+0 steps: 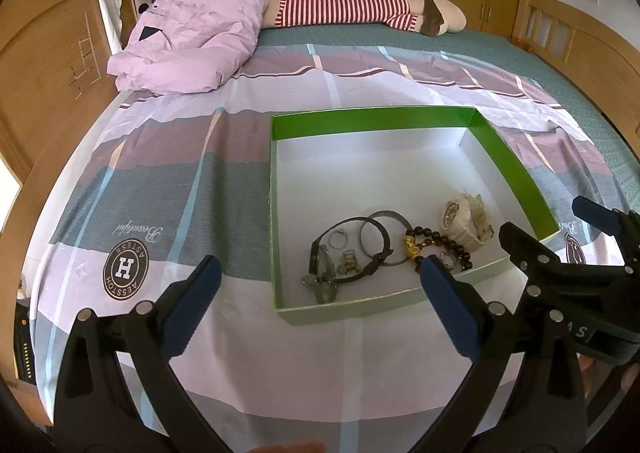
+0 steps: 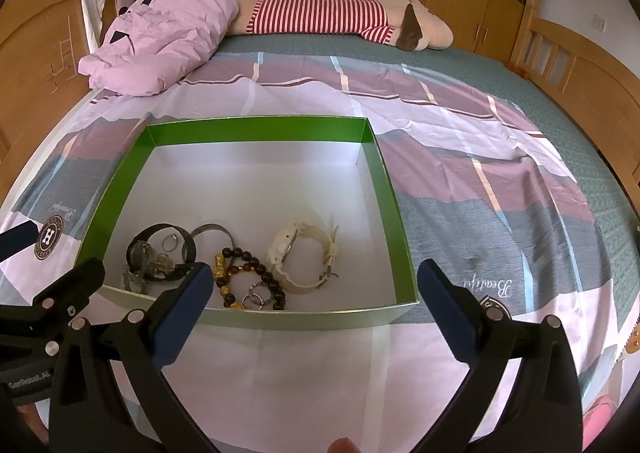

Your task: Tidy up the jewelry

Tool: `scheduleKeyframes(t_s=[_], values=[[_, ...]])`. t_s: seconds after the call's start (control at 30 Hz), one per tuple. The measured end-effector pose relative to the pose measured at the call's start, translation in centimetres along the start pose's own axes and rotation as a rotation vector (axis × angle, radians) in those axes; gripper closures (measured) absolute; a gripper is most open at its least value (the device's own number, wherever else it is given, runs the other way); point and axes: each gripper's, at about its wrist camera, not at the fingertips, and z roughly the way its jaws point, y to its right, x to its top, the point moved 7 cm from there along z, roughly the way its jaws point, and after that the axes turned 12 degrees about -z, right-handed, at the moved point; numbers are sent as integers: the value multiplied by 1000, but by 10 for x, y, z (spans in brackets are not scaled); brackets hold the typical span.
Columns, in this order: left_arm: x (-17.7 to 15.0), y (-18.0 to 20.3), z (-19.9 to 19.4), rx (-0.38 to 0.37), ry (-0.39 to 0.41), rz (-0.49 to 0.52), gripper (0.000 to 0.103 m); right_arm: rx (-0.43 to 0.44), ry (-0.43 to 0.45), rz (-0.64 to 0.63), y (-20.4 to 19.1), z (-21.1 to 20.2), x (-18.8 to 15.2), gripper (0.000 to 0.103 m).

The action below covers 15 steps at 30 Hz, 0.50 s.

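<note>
On the bed: a shallow box with green inner walls and a white floor sits on a striped sheet.
Jewelry in the box: every piece lies bunched along the near wall; the far part of the floor is bare.
White watch: lies on its side, rightmost of the pieces.
Beaded bracelet: dark beads with gold charms, just left of the watch; a small ring lies inside its loop.
Black watch: leftmost, overlapping a metal bangle, with a thin ring and small charms inside its band.
Left hand-held gripper: released, jaws spread wide and empty, above the sheet at the box's near left corner.
Right hand-held gripper: also released and empty, spread over the box's near wall.
Left view only: the right hand-held gripper's black frame at the right edge.
Right view only: the ring inside the beads, unobstructed; the left hand-held gripper's frame at the left edge.
Background: a pink quilt and a red-striped plush toy lie at the far side of the bed.
</note>
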Motion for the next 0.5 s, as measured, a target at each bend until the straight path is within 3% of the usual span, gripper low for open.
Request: scheduleKeyframes(t_s=[0.5], values=[[-1, 1, 1, 1, -5, -5, 2, 2, 0, 0, 1, 1, 0, 1]])
